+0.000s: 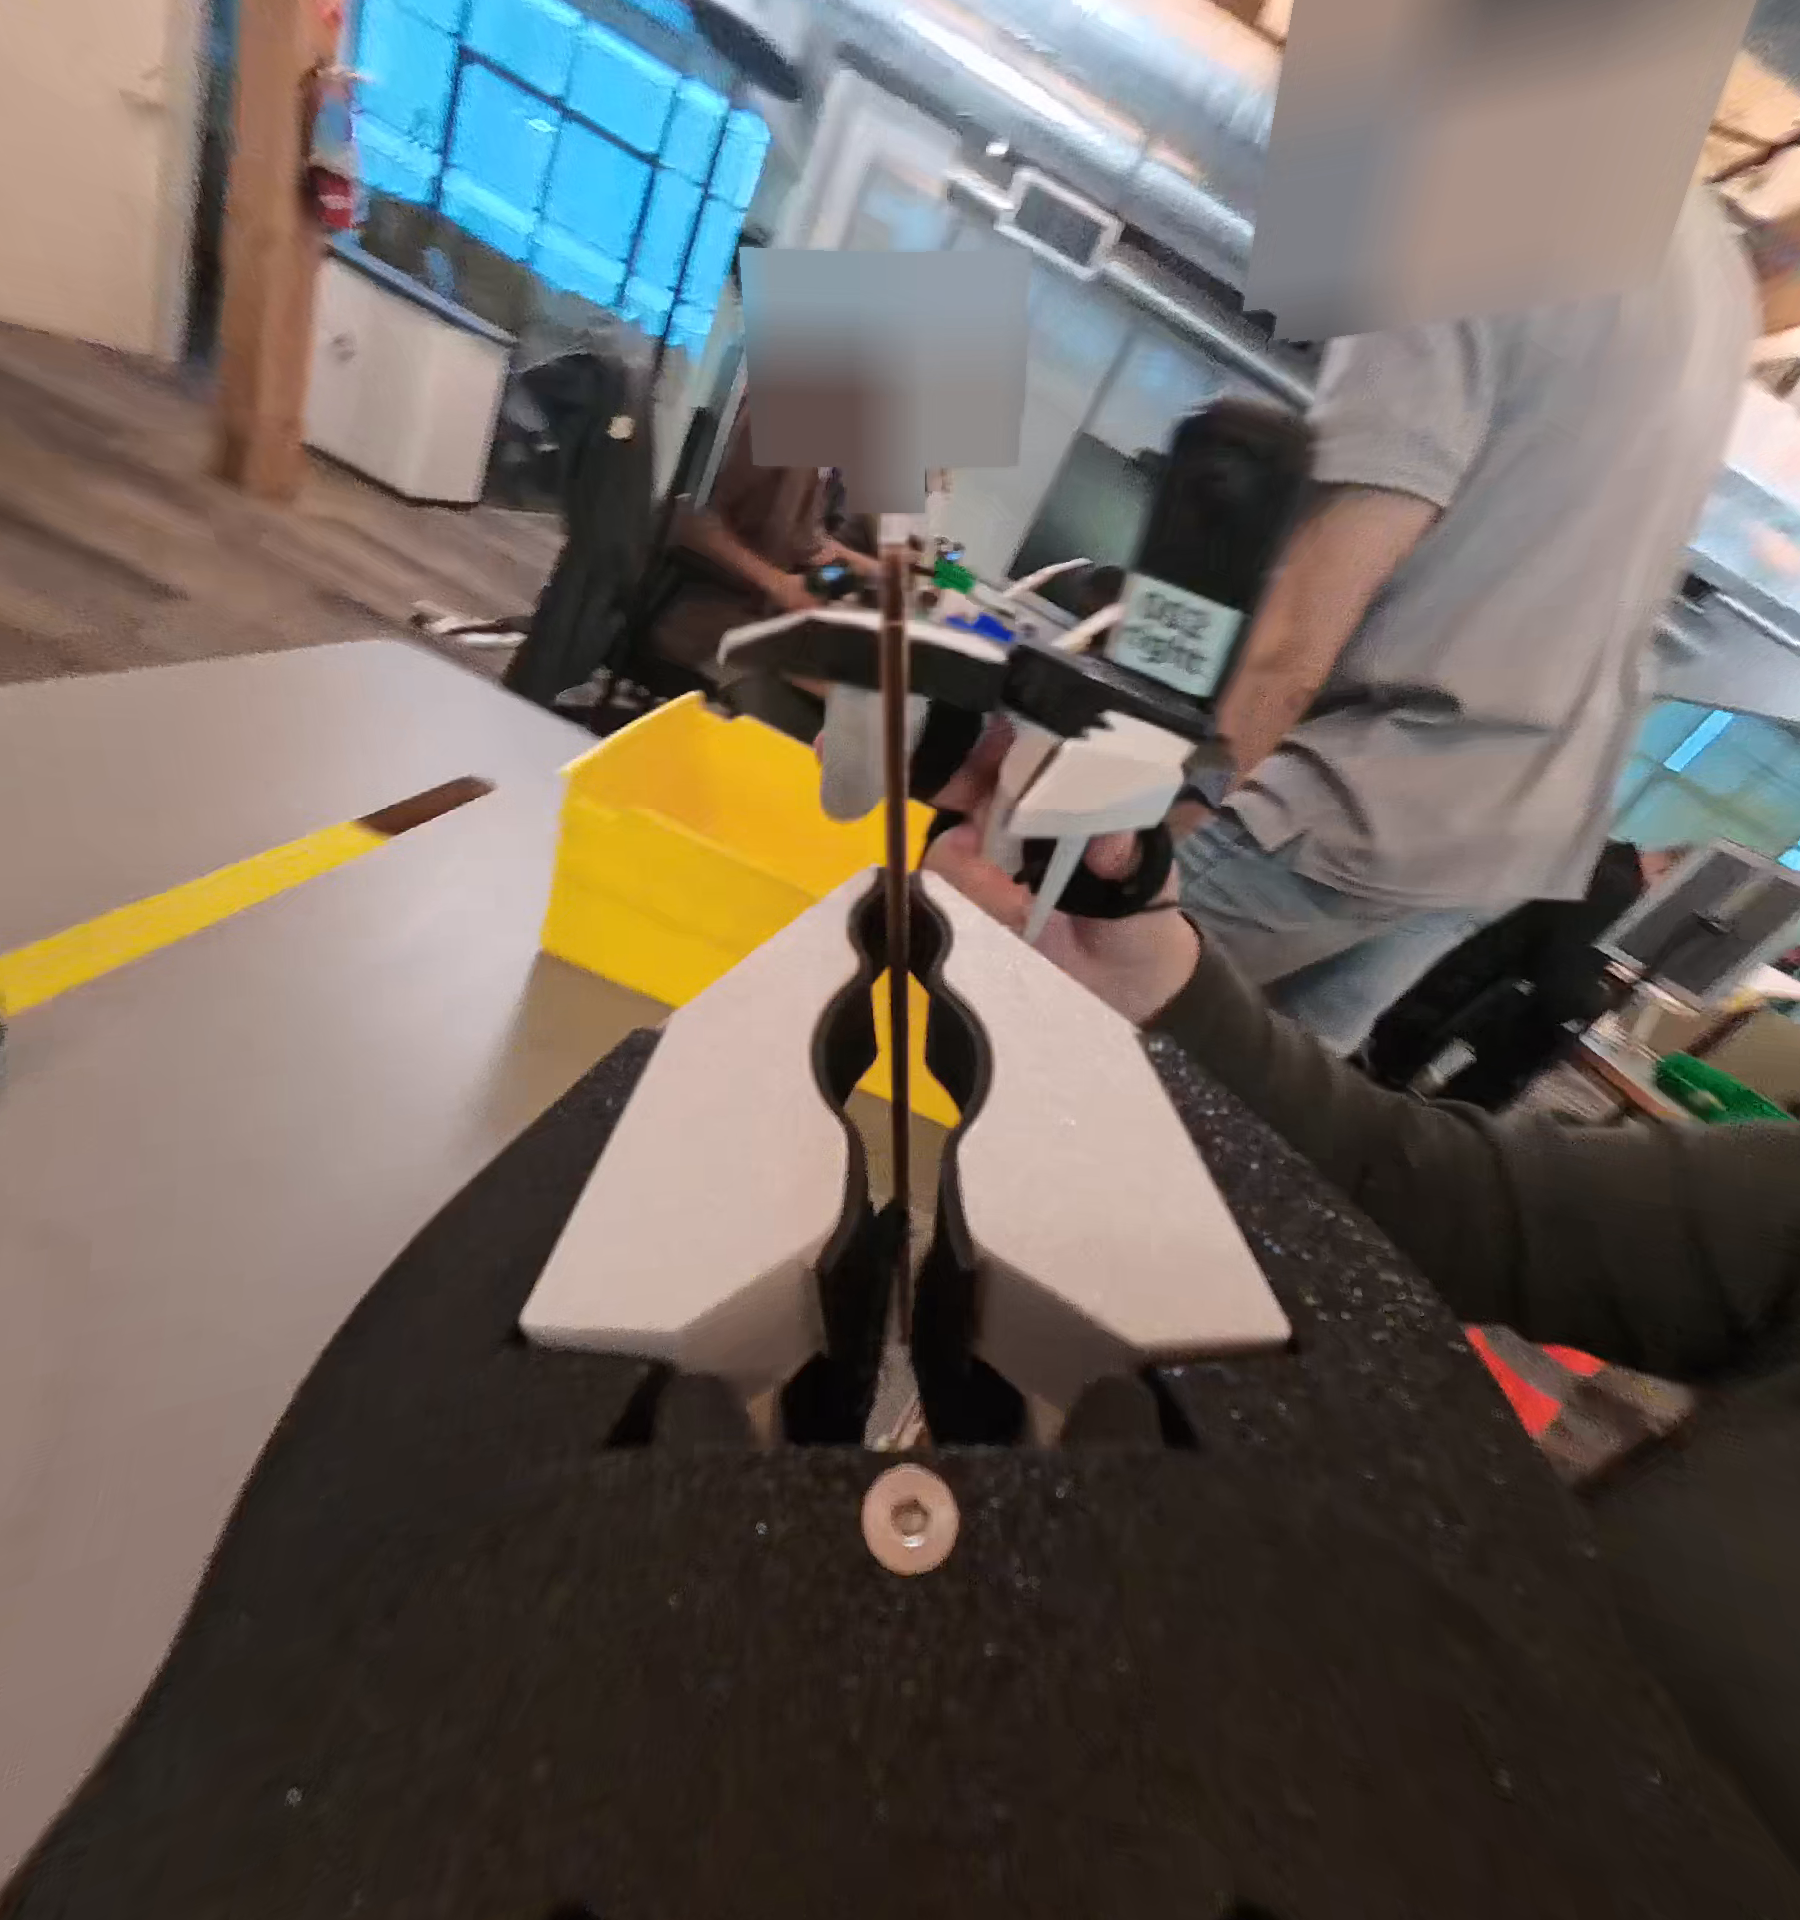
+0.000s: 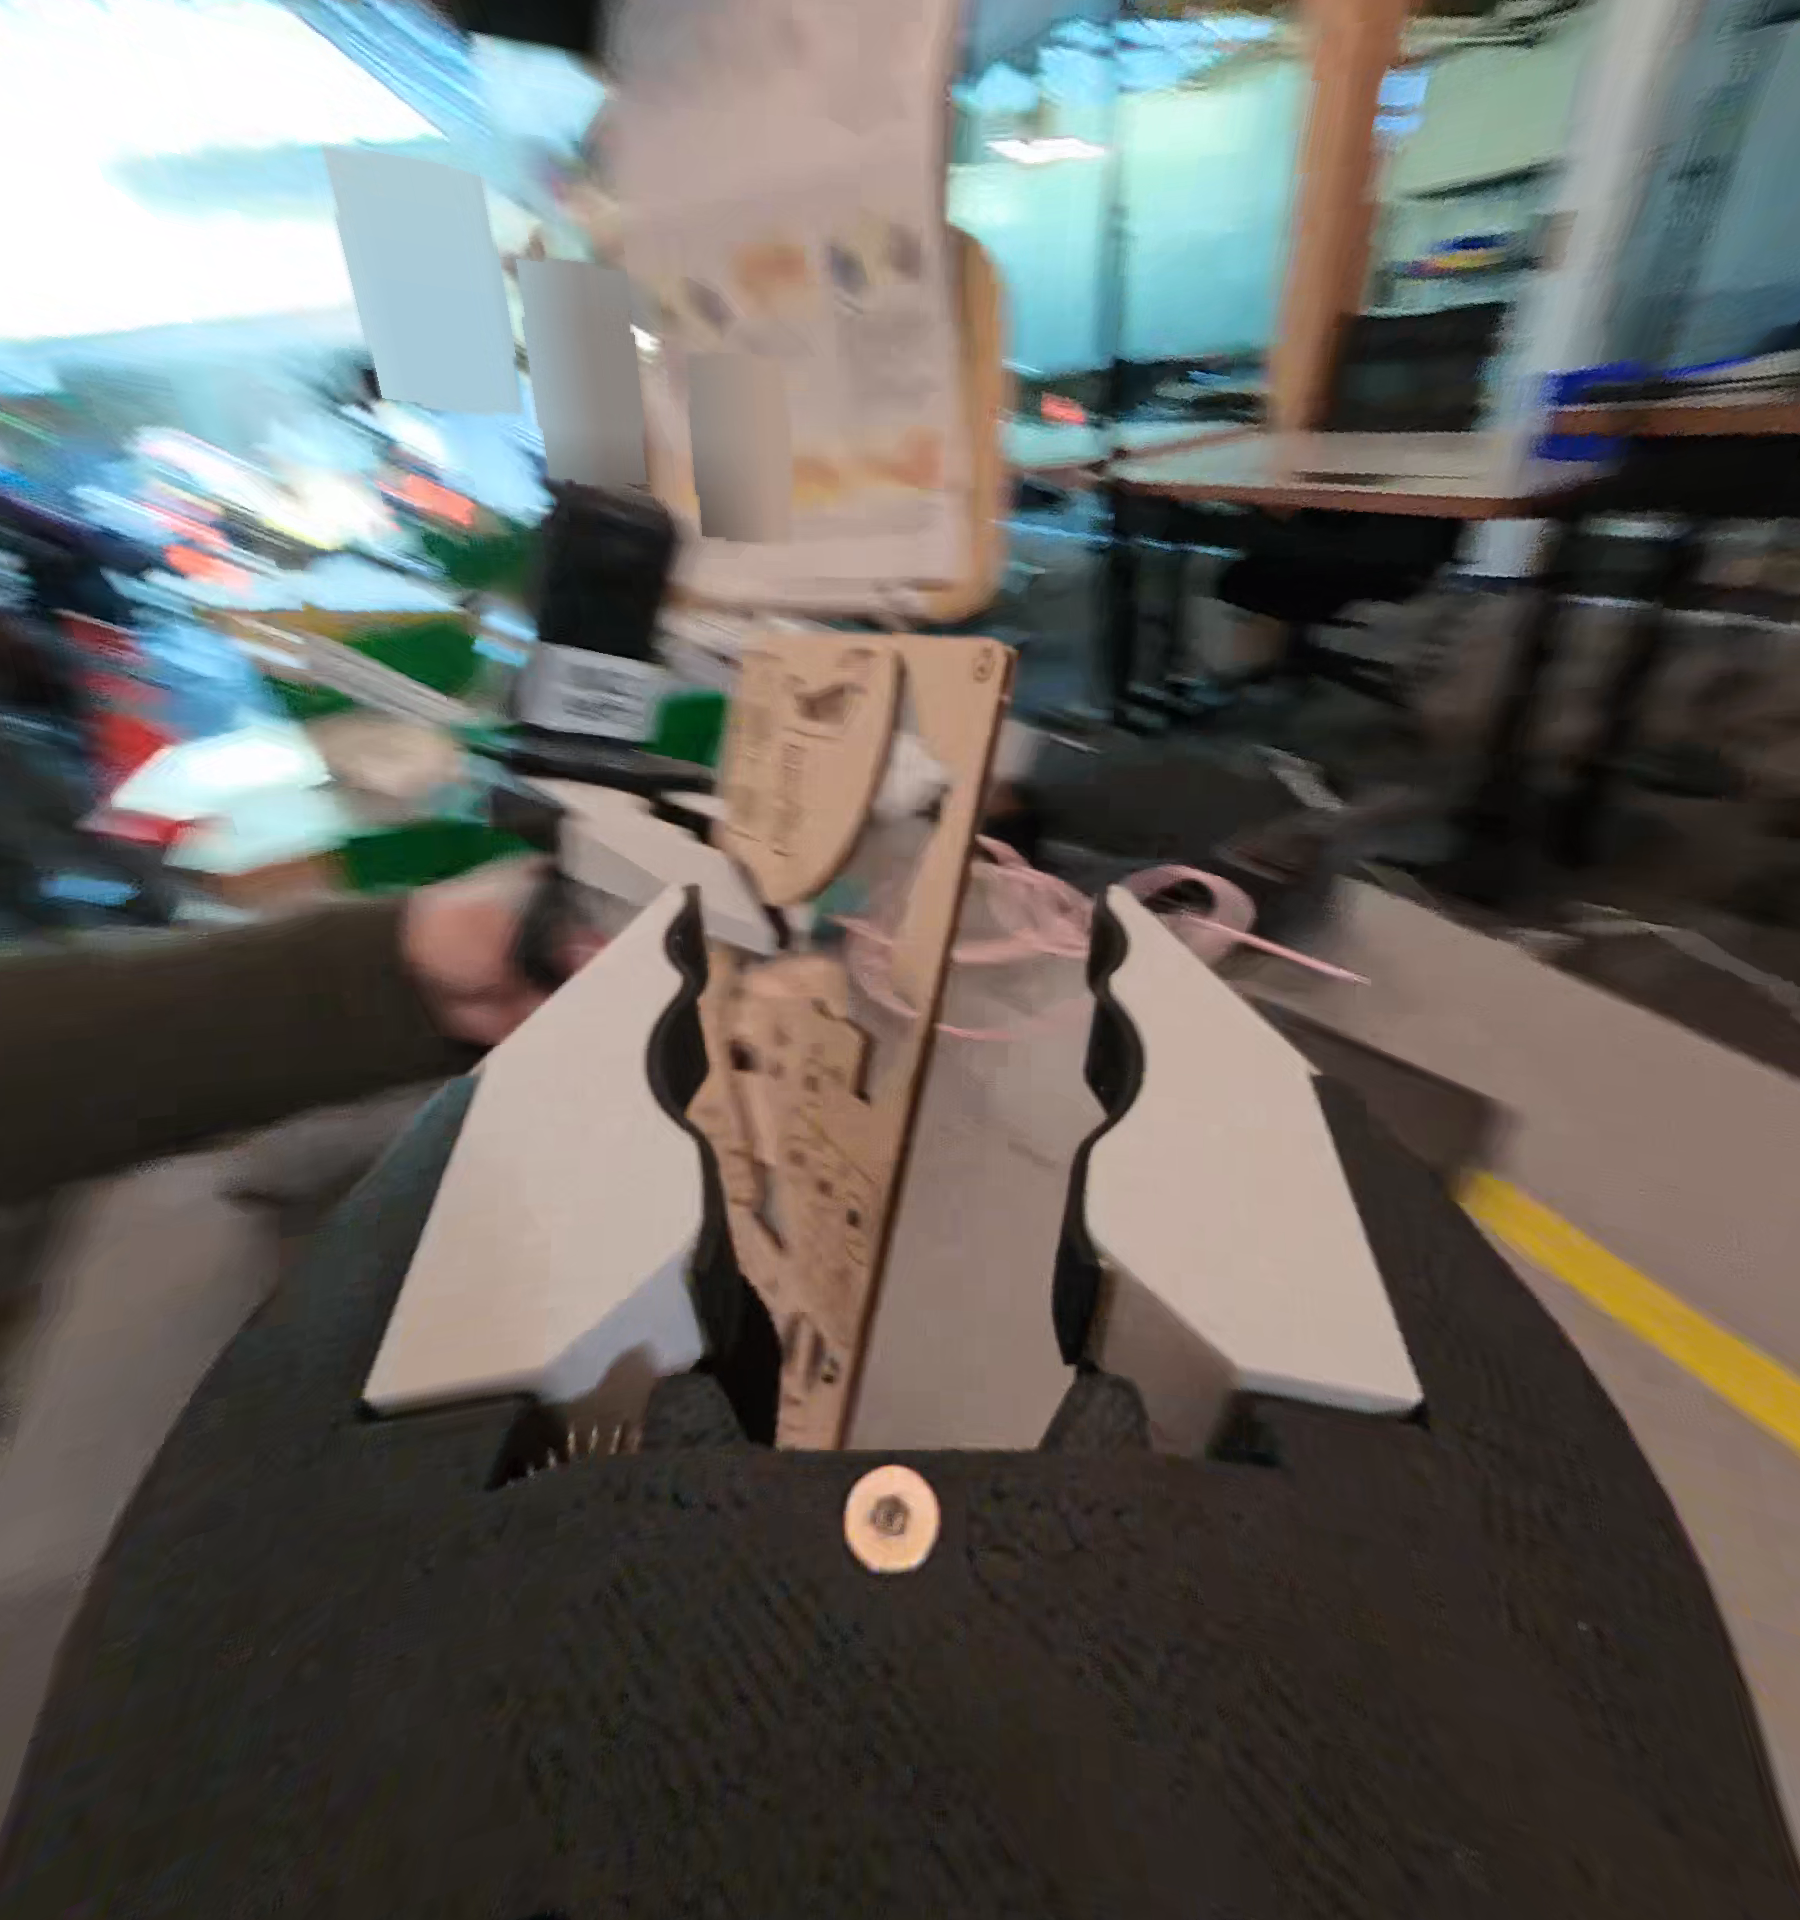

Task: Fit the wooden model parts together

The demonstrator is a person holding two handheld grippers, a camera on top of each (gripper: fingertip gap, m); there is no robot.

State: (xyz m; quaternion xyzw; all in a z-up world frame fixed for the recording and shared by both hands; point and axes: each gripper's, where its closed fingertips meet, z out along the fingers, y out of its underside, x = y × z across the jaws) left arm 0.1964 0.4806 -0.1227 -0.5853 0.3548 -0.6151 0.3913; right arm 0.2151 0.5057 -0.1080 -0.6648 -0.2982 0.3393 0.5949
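Note:
My left gripper point(image 1: 901, 883) is shut on a thin wooden parts sheet point(image 1: 898, 727), which I see edge-on as a dark upright line. In the right wrist view the same sheet point(image 2: 834, 1143) is tan with laser-cut outlines, and a rounded part point(image 2: 808, 769) stands out near its top. My right gripper point(image 2: 896, 904) is open, with the sheet between its fingers, close to the left finger point(image 2: 563, 1143) and apart from the right one. The right gripper also shows farther off in the left wrist view point(image 1: 979, 748), held by a hand. The left gripper shows blurred in the right wrist view point(image 2: 657, 862).
A yellow bin point(image 1: 688, 862) stands on the grey table point(image 1: 200, 1091) just behind the sheet. Yellow tape runs across the table point(image 1: 169, 925) and also shows in the right wrist view point(image 2: 1654, 1340). Pink cord point(image 2: 1041, 914) lies coiled ahead. A person in a grey shirt point(image 1: 1478, 623) stands at the right. Less than 4 cm separates the two grippers' tips.

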